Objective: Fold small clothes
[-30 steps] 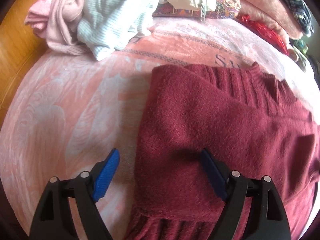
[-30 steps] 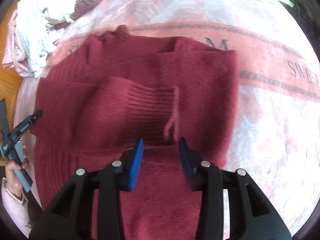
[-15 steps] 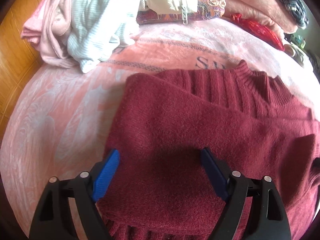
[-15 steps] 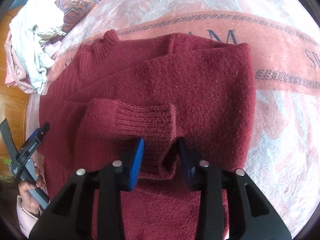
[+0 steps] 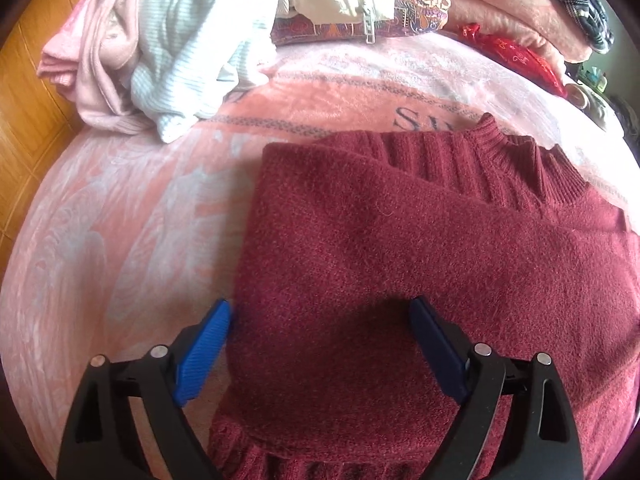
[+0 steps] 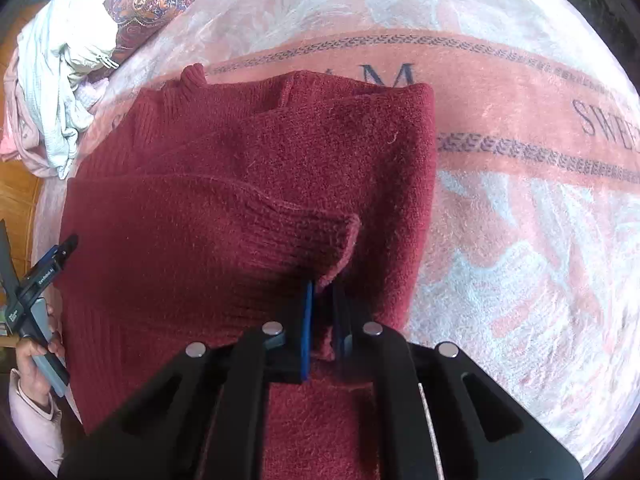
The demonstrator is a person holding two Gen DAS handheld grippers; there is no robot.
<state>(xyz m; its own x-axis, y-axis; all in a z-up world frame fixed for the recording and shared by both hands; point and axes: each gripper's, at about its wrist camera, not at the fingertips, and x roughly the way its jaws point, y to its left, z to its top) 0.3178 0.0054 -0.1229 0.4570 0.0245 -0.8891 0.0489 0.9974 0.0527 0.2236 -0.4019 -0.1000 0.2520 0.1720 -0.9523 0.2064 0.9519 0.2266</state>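
Sweater (image 6: 248,184) cuff pinched in right claw (image 6: 322,308), seemingly lifted slightly.

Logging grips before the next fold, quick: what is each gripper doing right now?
Left gripper: jaws opening wide over the maroon sweater, gripping nothing.
Right gripper: shut on the sweater's ribbed sleeve cuff.

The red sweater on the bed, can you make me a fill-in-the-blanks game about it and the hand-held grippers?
1. The sweater lies on a pink ____ with letters on it.
2. The right hand-held gripper is shut on the sweater's ribbed ____.
3. The left hand-held gripper hangs over the sweater's edge with its jaws ____.
4. The pile of pale clothes lies ____ the sweater, not on it.

Missing words: blanket; cuff; opening; apart from
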